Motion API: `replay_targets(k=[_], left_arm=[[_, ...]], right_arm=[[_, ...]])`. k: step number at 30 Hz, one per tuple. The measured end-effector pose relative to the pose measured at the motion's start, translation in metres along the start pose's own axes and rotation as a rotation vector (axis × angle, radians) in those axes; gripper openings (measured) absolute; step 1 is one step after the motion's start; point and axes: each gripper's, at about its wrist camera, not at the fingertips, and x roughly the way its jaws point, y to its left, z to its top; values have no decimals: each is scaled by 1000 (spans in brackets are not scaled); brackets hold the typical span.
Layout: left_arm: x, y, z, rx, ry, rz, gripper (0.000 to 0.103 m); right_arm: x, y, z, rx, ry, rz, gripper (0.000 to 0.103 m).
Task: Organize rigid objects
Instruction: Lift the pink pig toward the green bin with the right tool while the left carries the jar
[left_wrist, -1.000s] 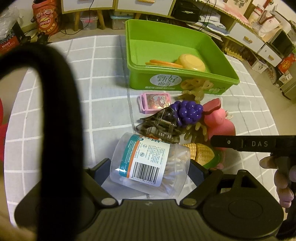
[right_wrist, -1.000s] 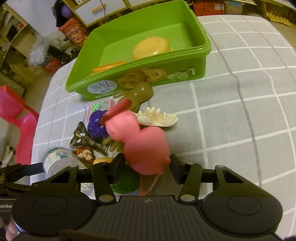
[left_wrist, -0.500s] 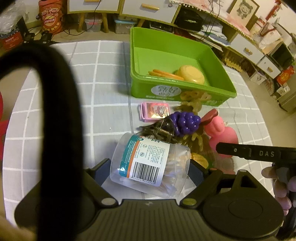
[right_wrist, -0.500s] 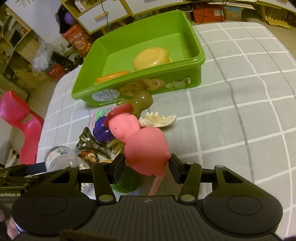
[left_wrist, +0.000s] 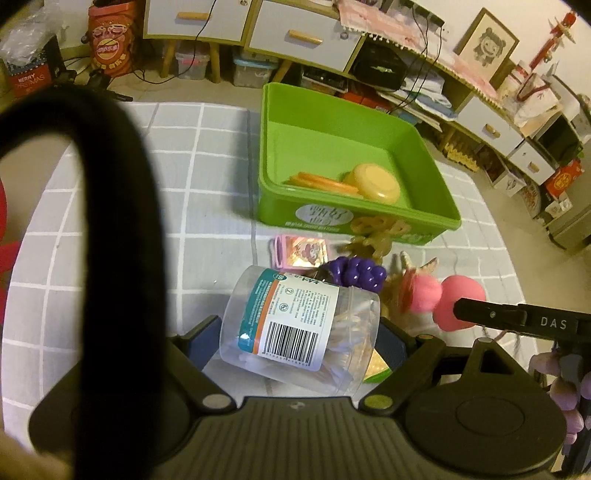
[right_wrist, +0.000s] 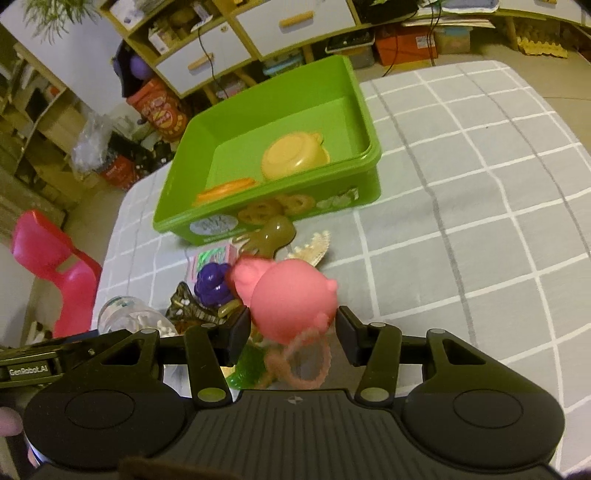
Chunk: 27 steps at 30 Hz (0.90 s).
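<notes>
My left gripper (left_wrist: 299, 332) is shut on a clear jar of cotton swabs (left_wrist: 299, 325) and holds it above the table. My right gripper (right_wrist: 293, 328) is shut on a pink pig toy (right_wrist: 291, 299), lifted off the pile; the pig also shows in the left wrist view (left_wrist: 458, 302). A green bin (left_wrist: 436, 218) (right_wrist: 365, 184) stands ahead and holds a yellow bowl (left_wrist: 376, 182) (right_wrist: 291, 158) and an orange lid (left_wrist: 325, 182) (right_wrist: 225, 190).
On the checked grey cloth lie purple toy grapes (left_wrist: 356, 271) (right_wrist: 212, 282), a pink card case (left_wrist: 299, 251), an olive octopus toy (right_wrist: 273, 236), a toothed comb (right_wrist: 314, 245), a brown hair claw (right_wrist: 184, 306) and a green toy (right_wrist: 247, 365). A pink chair (right_wrist: 48, 266) stands left.
Both grippers have risen with their loads. The pig toy has come up off the pile and the bin now looks farther below and ahead.
</notes>
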Motion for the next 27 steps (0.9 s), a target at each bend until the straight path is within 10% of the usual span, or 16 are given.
replay_targets(k=[16,19,27], left_arm=[[-13,-13,8,1,-112,-11,61],[-14,-15,10,-6,-128,-13,61],[-9,-21,13,-12,-132,-21,61]], right_arm=[[-31,-8,14,23,-118,15,49],[-35,-13,19,47,-129,41,22],[-30,-16,27,57,-157,44,11]])
